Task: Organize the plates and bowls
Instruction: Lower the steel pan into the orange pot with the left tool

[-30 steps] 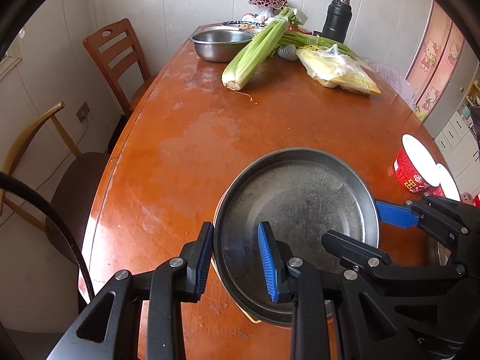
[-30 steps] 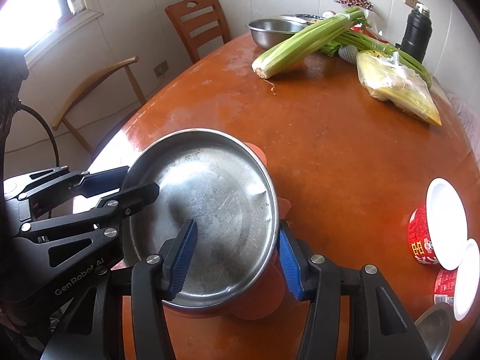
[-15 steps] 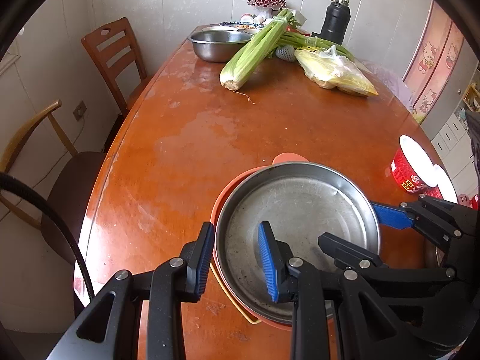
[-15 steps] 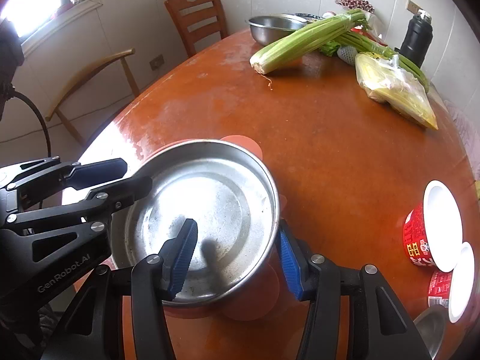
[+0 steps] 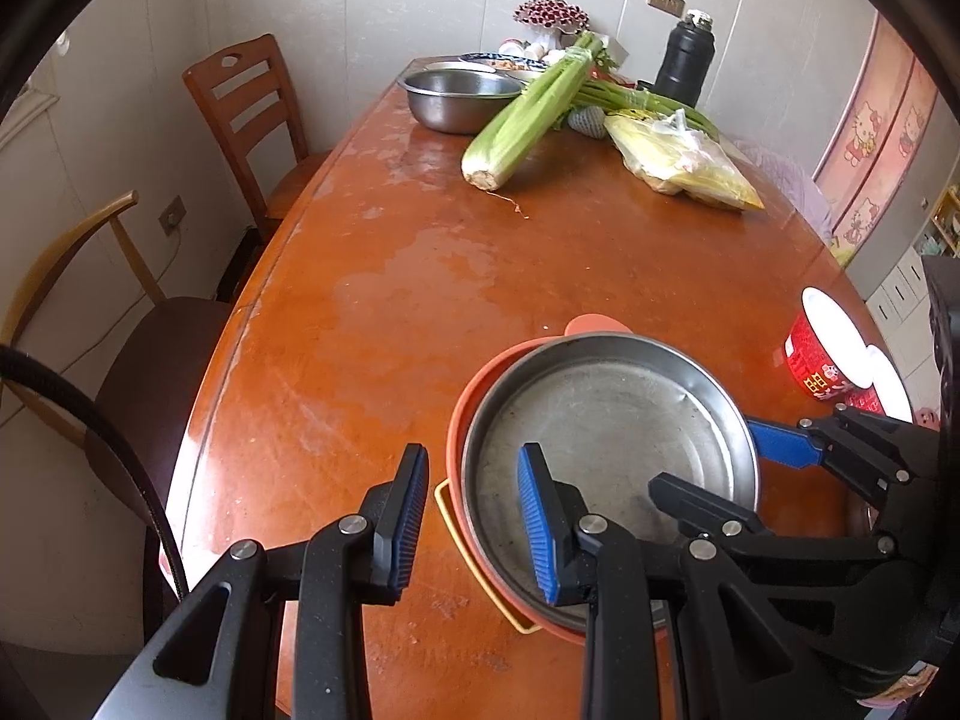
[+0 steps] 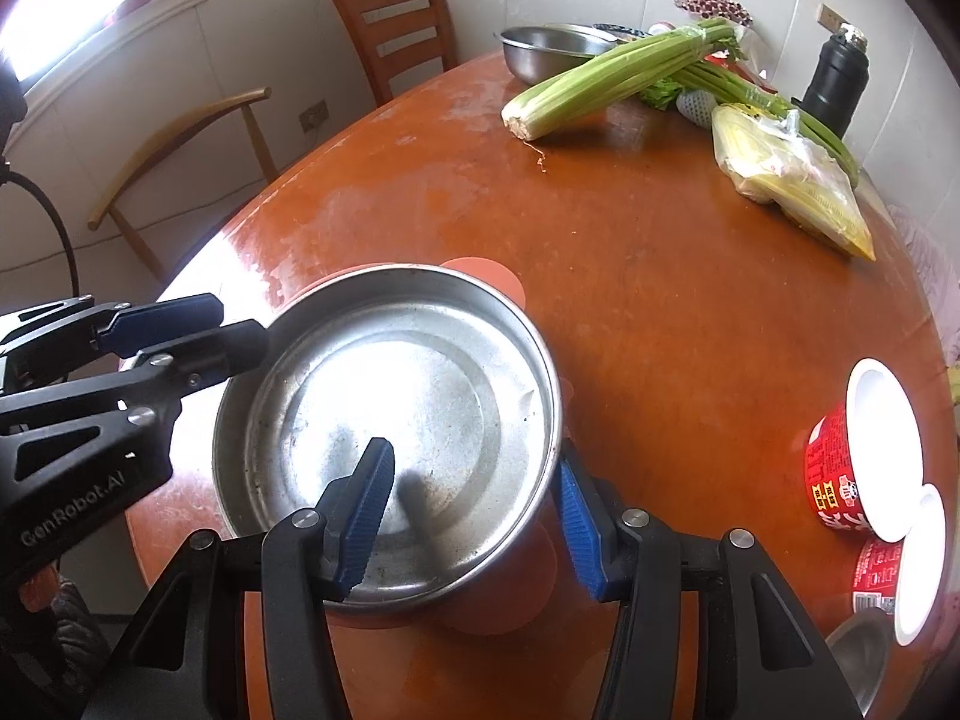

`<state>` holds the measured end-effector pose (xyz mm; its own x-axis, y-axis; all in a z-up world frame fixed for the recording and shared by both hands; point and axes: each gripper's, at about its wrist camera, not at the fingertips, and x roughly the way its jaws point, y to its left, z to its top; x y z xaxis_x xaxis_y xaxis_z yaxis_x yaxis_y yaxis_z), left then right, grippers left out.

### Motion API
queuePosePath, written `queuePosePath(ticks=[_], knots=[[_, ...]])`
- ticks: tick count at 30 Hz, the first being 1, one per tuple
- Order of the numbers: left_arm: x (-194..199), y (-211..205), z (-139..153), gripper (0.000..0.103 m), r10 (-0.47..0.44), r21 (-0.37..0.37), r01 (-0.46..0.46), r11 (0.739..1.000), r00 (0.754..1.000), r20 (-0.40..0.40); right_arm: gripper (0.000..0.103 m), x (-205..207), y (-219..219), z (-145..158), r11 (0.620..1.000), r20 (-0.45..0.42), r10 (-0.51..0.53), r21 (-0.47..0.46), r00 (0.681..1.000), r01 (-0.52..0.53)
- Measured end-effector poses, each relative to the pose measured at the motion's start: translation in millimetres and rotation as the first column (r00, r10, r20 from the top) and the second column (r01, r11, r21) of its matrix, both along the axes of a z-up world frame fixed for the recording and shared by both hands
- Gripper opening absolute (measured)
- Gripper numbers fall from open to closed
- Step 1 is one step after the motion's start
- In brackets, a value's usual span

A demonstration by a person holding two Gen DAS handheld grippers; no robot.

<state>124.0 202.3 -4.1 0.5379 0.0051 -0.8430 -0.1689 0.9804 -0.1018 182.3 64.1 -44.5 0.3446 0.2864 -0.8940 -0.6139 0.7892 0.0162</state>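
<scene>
- Left wrist view: left gripper (image 5: 473,519) straddles the near-left rim of the steel pan (image 5: 606,438), one pad inside, one outside; jaws partly open, cannot tell if the pads bite.
- Pan sits nested in an orange plastic bowl (image 5: 465,414), lower centre of frame, on the wooden table (image 5: 420,276).
- Right wrist view: right gripper (image 6: 474,516) straddles the pan's lower-right rim, jaws about half open; grip unclear.
- Celery (image 6: 606,81), steel bowl (image 6: 540,51) upper centre; red cups (image 6: 840,474) right edge.
</scene>
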Motion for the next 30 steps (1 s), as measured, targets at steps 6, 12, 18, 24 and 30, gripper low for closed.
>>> queuePosePath(ticks=[6, 12, 18, 24, 30], knots=[[-5.1, 2.4, -4.3, 0.031, 0.007, -0.014, -0.007, 1.000, 1.000, -0.013, 0.055, -1.4, -2.2, 5.5, 1.000, 0.012, -0.008, 0.024, 1.000, 0.007], [-14.2, 3.3, -8.0, 0.034, 0.015, -0.044, -0.016, 0.999, 1.000, -0.018, 0.055, 0.3, -8.6, 8.2, 0.999, 0.004, -0.028, 0.045, 1.000, 0.028], [-19.6, -0.1, -12.8, 0.035, 0.014, -0.065, -0.016, 0.998, 0.999, -0.031, 0.055, -1.7, -11.3, 11.9, 0.998, 0.013, -0.025, 0.055, 1.000, 0.025], [-19.4, -6.4, -21.3, 0.036, 0.003, -0.074, -0.008, 0.997, 0.998, -0.059, 0.055, -3.8, -20.8, 18.7, 0.996, 0.030, -0.040, 0.077, 0.999, 0.037], [-13.8, -11.5, -30.5, 0.036, -0.005, -0.086, -0.003, 0.996, 0.996, -0.090, 0.055, -6.0, -29.8, 14.7, 0.996, 0.013, -0.048, 0.072, 0.999, 0.047]])
